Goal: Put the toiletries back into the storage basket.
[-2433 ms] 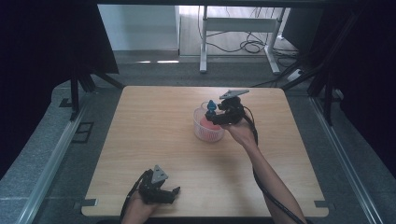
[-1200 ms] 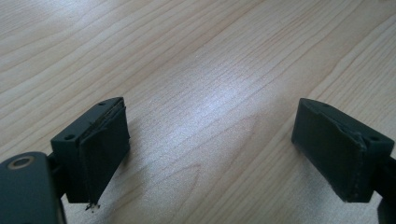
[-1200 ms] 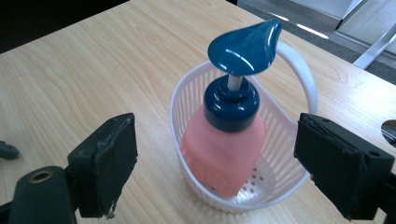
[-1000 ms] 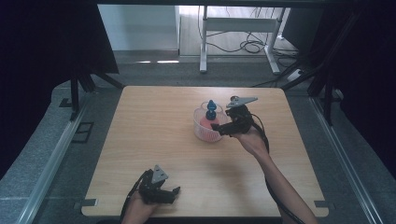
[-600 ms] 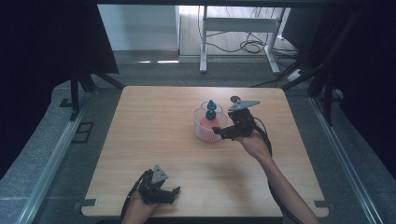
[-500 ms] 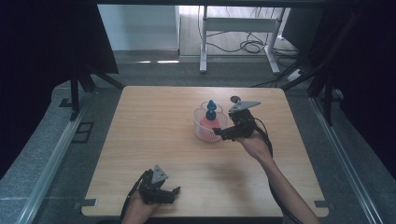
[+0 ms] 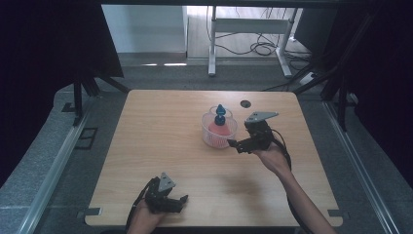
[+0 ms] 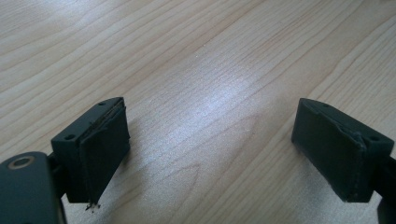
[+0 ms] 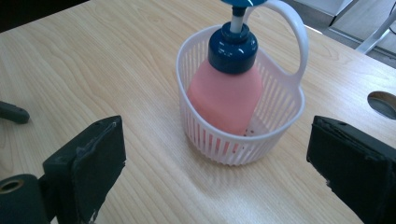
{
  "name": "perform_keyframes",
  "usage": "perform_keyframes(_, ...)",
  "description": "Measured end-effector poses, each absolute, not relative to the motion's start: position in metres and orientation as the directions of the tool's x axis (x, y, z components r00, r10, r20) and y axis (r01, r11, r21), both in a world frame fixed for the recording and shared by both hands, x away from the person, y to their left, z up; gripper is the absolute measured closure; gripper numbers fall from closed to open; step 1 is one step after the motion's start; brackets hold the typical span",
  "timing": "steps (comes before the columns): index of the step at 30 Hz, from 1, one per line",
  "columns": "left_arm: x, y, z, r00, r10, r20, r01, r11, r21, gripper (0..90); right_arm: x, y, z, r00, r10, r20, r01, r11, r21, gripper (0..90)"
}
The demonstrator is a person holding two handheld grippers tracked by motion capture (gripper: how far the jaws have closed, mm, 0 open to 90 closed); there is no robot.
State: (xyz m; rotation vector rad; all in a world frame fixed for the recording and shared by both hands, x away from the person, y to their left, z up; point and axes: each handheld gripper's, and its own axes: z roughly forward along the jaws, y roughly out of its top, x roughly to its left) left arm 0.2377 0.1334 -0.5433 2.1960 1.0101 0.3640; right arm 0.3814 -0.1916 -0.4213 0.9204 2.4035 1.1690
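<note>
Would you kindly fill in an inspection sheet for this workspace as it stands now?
Surface: wooden table, bare apart from the job's things; round hole near the far edge.
Job's things: pink pump bottle stands upright inside the white basket.
Clutter: nothing seen.
Grippers: right gripper open beside the basket, nothing between its jaws, which have just been opening; left gripper open at the near edge.
Cables: one trails from each gripper; more on the floor beyond.
Surroundings: grey floor, white frame legs, dark curtains.

The bottle (image 7: 219,125) stands in the basket (image 7: 210,138), just left of the right tool (image 7: 235,145).
</note>
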Motion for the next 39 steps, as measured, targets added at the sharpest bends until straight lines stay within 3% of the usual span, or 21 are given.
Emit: perform_keyframes(39, 0.237, 0.133, -0.543, 0.655, 0.755, -0.029, 0.562, -0.462, 0.686, 10.9, 0.334, -0.245, -0.448, -0.719, 0.695, -0.018, 0.427, 0.462, 0.778, 1.2)
